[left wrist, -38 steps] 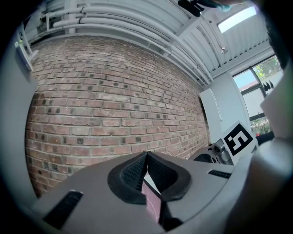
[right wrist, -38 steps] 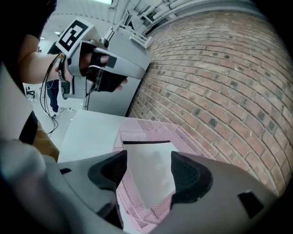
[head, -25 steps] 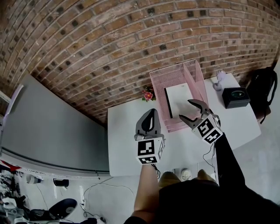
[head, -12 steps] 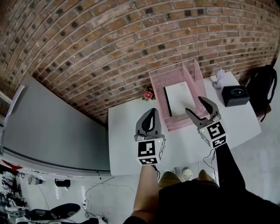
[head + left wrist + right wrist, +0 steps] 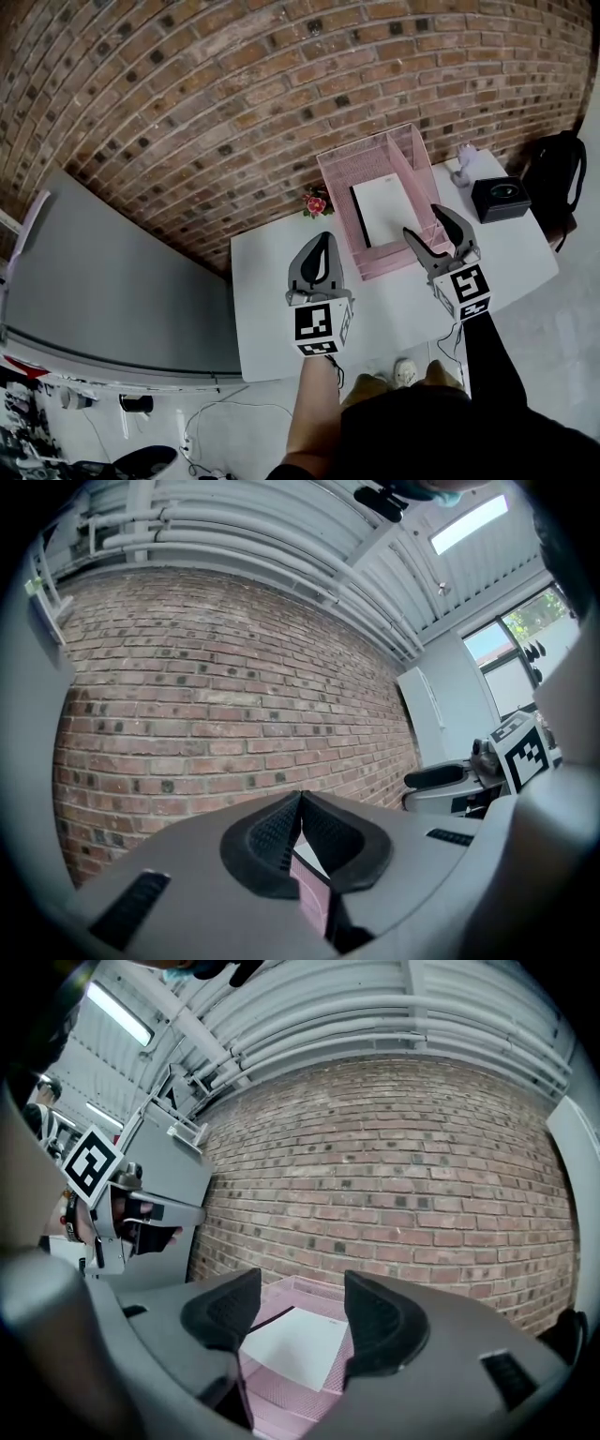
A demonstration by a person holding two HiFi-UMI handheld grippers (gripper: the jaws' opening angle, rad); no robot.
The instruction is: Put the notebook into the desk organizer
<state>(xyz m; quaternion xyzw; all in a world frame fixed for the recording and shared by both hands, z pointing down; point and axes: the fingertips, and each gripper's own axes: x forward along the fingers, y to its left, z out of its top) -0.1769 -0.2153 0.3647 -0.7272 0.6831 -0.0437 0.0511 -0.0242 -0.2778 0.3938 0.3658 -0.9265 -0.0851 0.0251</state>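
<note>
A white notebook (image 5: 388,207) with a dark spine lies flat inside the pink mesh desk organizer (image 5: 343,184) on the white table (image 5: 272,300) by the brick wall. The right gripper view shows the same notebook (image 5: 292,1344) in the organizer (image 5: 314,1293) between the jaws. My right gripper (image 5: 439,229) is open and empty, held just in front of the organizer's right front corner. To the left, my left gripper (image 5: 321,260) is shut with nothing in it, over the table beside the organizer's front left corner.
A small red flower pot (image 5: 316,203) stands left of the organizer. A black box (image 5: 500,199) and a small pale figure (image 5: 463,165) sit at the table's right end. A black bag (image 5: 560,183) is past the right edge, and a grey panel (image 5: 103,272) stands left.
My right gripper has drawn back from over the organizer toward me and to the right, still open. The notebook stays in the organizer. The left gripper has barely moved.
</note>
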